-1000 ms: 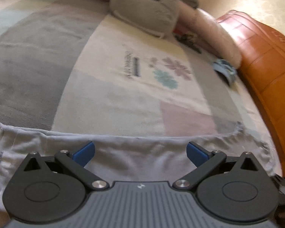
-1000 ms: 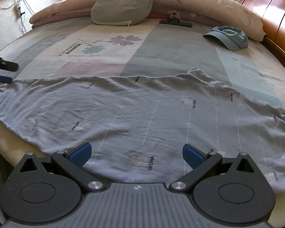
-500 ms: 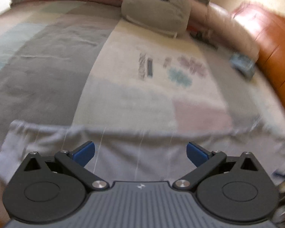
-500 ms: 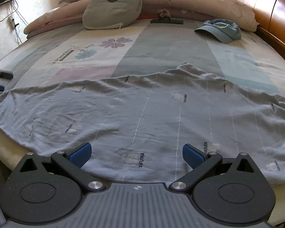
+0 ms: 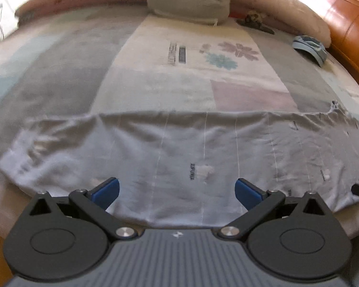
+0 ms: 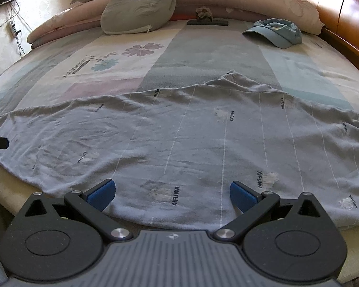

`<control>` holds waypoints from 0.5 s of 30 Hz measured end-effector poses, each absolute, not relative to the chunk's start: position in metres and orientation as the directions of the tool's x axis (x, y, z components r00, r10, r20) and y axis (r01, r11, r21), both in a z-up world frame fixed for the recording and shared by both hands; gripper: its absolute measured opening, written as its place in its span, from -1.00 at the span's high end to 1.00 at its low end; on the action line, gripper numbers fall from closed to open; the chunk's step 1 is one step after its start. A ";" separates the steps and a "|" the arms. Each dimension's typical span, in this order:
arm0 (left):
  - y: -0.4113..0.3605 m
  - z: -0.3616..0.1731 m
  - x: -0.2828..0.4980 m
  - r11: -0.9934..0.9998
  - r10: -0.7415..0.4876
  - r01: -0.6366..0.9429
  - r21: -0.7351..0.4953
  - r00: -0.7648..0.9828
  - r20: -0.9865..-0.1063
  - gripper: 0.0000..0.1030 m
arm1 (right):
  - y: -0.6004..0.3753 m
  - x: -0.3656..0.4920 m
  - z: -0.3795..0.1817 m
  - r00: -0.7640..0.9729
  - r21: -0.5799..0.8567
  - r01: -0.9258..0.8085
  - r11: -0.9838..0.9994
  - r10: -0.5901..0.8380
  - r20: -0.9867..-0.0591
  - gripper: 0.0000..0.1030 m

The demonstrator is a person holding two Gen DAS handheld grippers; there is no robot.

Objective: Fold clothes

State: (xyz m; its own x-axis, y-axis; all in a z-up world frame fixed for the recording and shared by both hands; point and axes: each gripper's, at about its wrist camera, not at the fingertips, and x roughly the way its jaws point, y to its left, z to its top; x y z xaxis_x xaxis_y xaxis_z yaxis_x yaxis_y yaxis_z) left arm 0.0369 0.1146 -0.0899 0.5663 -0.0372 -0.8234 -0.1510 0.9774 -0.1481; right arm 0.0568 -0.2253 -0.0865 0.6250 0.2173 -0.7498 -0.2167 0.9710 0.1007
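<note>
With the grey garment (image 6: pixel 191 143) lying spread flat along the near edge of the bed (image 6: pixel 215 47), the left gripper (image 5: pixel 177 191) and right gripper (image 6: pixel 172 192) are hovering over its near hem, jaws wide and empty, apparently preparing to pinch that hem for a first fold.

Pale grey garment (image 6: pixel 191 138) with thin white stripes and dark lettering; patchwork bedspread (image 6: pixel 203 55) in grey, pink, cream, pale blue, flower-printed; light blue cap (image 6: pixel 275 33).
</note>
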 end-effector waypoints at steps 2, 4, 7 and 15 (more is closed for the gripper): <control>0.109 -0.089 0.037 0.979 -0.047 -0.139 -0.152 0.569 -0.821 -0.98 | -0.224 0.056 -0.086 0.623 0.096 -0.221 0.970 0.216 -0.752 -1.00; 0.107 -0.083 0.036 0.982 -0.069 -0.102 -0.158 0.586 -0.807 -0.98 | -0.224 0.055 -0.086 0.620 0.090 -0.225 0.970 0.214 -0.755 -1.00; 0.117 -0.067 0.036 0.985 -0.054 -0.092 -0.145 0.635 -0.771 -0.98 | -0.223 0.054 -0.086 0.615 0.081 -0.222 0.972 0.204 -0.761 -1.00; 0.177 -0.060 0.044 0.977 0.120 -0.213 -0.023 0.630 -0.767 -0.98 | -0.219 0.048 -0.079 0.626 0.064 -0.213 0.975 0.187 -0.757 -1.00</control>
